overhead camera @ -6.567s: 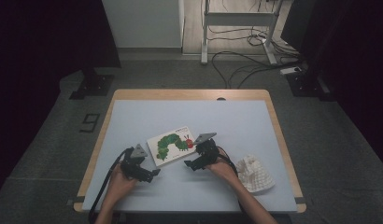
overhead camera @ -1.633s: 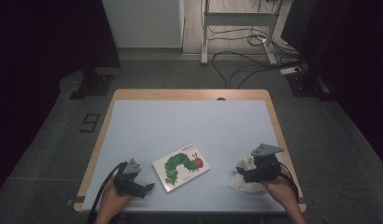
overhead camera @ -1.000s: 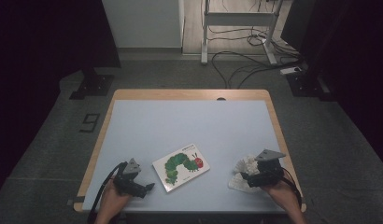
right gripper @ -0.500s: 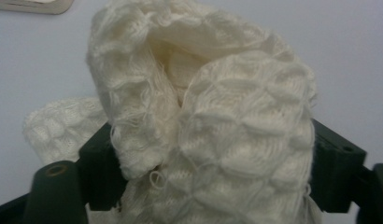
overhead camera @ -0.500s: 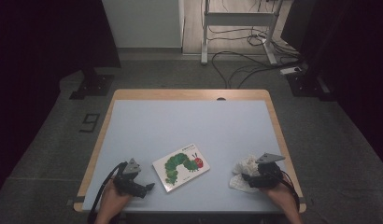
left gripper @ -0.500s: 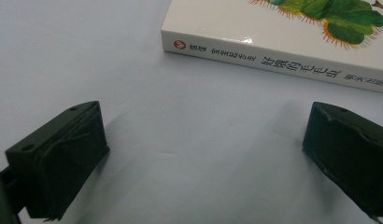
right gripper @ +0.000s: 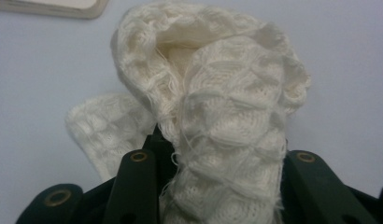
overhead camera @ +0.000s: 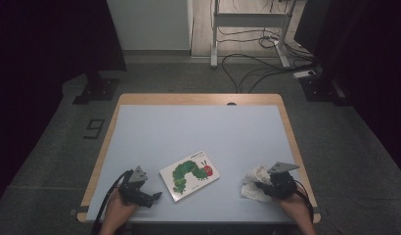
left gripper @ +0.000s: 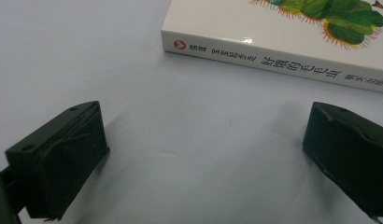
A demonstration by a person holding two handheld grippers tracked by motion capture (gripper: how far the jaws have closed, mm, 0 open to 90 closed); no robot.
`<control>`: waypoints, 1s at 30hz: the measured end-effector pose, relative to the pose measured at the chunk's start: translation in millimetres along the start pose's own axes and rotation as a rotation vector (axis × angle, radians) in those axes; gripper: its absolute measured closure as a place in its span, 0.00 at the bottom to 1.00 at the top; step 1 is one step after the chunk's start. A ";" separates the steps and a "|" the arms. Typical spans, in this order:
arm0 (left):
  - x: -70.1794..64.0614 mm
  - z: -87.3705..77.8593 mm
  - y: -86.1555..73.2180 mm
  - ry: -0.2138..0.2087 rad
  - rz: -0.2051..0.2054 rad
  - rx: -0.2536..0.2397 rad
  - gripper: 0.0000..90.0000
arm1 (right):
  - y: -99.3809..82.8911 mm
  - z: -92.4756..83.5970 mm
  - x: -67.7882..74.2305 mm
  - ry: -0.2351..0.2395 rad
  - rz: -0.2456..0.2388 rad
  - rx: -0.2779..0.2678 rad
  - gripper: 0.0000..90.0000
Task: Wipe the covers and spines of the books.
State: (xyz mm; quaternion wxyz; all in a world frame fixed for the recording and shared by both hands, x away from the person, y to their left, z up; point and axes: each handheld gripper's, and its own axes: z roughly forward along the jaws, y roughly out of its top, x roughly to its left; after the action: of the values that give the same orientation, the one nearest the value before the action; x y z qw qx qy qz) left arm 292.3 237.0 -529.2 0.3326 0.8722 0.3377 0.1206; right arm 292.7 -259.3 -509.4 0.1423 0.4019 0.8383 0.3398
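My right gripper (overhead camera: 263, 184) has just been closing its jaws and now pinches the white knitted cloth (right gripper: 213, 107) at the table's (overhead camera: 198, 127) near right corner. My left gripper (overhead camera: 154, 196) rests wide open, nothing between, just short of the caterpillar book (overhead camera: 190, 174).

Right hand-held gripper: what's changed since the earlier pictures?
The right hand-held gripper left the book, moved to the table's right edge, and its jaws have just been closing on the white knitted cloth. The left hand-held gripper pulled back, open. The book shifted slightly.
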 end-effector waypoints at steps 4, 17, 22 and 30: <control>0.0 0.0 0.0 0.000 0.000 0.000 0.00 | 6.1 -9.9 -1.5 0.004 0.002 -0.035 0.68; 0.0 0.0 0.0 0.001 0.000 0.000 0.00 | 30.4 -33.2 -3.4 -0.002 -0.023 -0.098 0.68; -0.1 0.0 0.0 0.001 0.000 0.000 0.00 | 37.7 -33.7 -0.7 0.007 -0.034 -0.115 0.68; 0.0 0.0 0.0 0.000 0.000 0.000 0.00 | 49.2 -26.1 5.8 0.032 -0.063 -0.120 0.68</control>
State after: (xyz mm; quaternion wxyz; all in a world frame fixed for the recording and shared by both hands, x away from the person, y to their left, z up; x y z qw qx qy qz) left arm 292.3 237.1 -529.2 0.3325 0.8722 0.3378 0.1206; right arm 304.0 -244.8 -456.5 0.1634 0.3606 0.8307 0.3914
